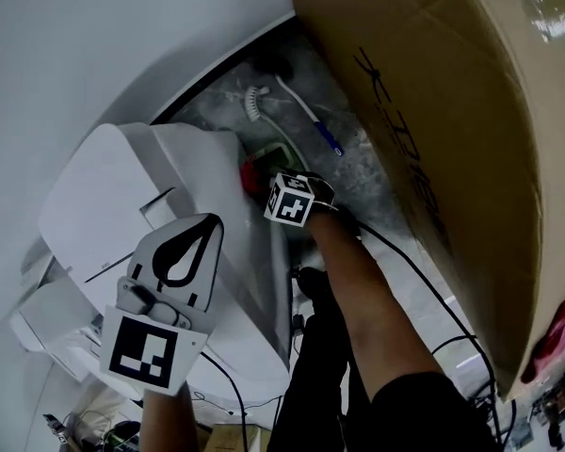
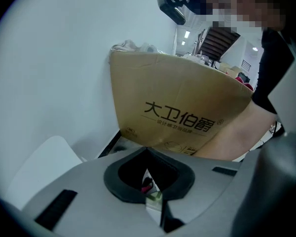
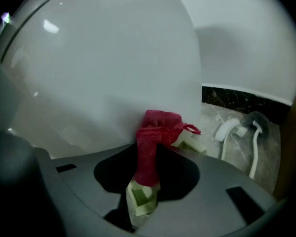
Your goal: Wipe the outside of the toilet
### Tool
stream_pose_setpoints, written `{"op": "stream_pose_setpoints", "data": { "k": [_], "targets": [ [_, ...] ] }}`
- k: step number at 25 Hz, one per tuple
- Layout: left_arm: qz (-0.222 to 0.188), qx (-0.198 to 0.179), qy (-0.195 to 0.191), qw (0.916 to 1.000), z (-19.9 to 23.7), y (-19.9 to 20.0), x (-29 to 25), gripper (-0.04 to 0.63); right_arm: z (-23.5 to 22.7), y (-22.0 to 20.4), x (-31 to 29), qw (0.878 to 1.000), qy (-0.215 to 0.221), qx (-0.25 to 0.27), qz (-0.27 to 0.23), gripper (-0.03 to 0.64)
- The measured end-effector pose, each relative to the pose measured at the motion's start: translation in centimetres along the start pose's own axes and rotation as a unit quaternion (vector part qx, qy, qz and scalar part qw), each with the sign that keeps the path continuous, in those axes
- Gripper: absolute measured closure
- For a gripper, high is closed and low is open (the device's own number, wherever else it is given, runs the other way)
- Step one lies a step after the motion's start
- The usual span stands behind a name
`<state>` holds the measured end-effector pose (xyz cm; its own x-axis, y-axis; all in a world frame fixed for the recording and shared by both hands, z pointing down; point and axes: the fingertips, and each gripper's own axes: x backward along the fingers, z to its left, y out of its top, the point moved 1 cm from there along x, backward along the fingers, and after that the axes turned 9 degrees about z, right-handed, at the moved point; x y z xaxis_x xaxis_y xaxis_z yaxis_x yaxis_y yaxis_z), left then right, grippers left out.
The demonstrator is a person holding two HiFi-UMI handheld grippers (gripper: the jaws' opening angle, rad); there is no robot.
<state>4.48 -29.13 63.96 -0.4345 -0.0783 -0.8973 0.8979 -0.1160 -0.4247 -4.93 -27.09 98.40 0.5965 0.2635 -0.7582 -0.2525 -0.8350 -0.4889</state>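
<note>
Holding a red cloth (image 3: pixel 158 127) pinched between its jaws, the right tool (image 3: pixel 148 154) sits low beside the toilet (image 3: pixel 103 68). The cloth's bunched end stands out past the jaw tips and looks to rest against the toilet's white curved outer side.

Head view: toilet (image 1: pixel 122 186) fills 9 o'clock, seen from above, white against a pale wall (image 1: pixel 94 36). Right tool (image 1: pixel 268 182) is just above centre, down in the gap between the toilet's side and a big cardboard box (image 1: pixel 452 92). The cloth (image 1: pixel 254 172) shows as a red spot touching the toilet's edge. The person's bare forearm runs up from 5 o'clock to the tool, with a black cable (image 1: pixel 424 281) trailing along beside it.

Left tool (image 1: pixel 210 222) is at 7 o'clock, held over the toilet's top, well apart from the cloth. Left gripper view: jaw tips of the left tool (image 2: pixel 148 151) meet with nothing between them; it faces the box (image 2: pixel 177 102), which has dark print on its side.

Toilet brush (image 1: pixel 264 97) lies at 12 o'clock on the grey speckled floor (image 1: pixel 358 158), white head toward the wall. In the right gripper view the brush (image 3: pixel 229 128) lies at 3 o'clock, past the cloth and clear of it.
</note>
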Motion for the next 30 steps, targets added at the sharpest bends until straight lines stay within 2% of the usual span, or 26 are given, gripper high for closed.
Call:
{"op": "stream_pose_setpoints", "data": {
  "k": [3,8,18,23,26,28,30],
  "targets": [
    [0.005,-0.006,-0.003,1.0,-1.4,-0.6,0.3,0.581,3.3,-2.7,-0.5,1.0,0.005,-0.024,-0.01,0.495],
    [0.005,0.001,-0.032,0.9995,-4.6,-2.5,0.1,0.581,8.8,-7.4,-1.8,0.998,0.02,-0.052,-0.013,0.495],
    [0.012,-0.013,-0.037,0.9992,-8.7,-6.7,0.1,0.581,16.2,-14.3,-4.9,0.994,0.024,-0.103,-0.011,0.495],
    [0.016,-0.021,-0.041,0.9988,-10.6,-7.8,0.1,0.581,21.2,-17.8,-6.1,0.993,0.068,-0.09,0.037,0.495],
    [0.009,-0.021,-0.041,0.9989,-11.2,-8.2,1.0,0.581,23.1,-18.9,-6.4,0.988,0.085,-0.122,0.043,0.495],
    [0.005,-0.015,-0.044,0.9989,-11.8,-8.3,1.9,0.581,24.2,-19.4,-5.5,0.982,0.112,-0.135,0.066,0.495],
    [-0.002,-0.004,-0.053,0.9986,-12.5,-8.2,3.4,0.581,24.2,-18.8,-2.7,0.98,0.104,-0.155,0.064,0.495]
  ]
}}
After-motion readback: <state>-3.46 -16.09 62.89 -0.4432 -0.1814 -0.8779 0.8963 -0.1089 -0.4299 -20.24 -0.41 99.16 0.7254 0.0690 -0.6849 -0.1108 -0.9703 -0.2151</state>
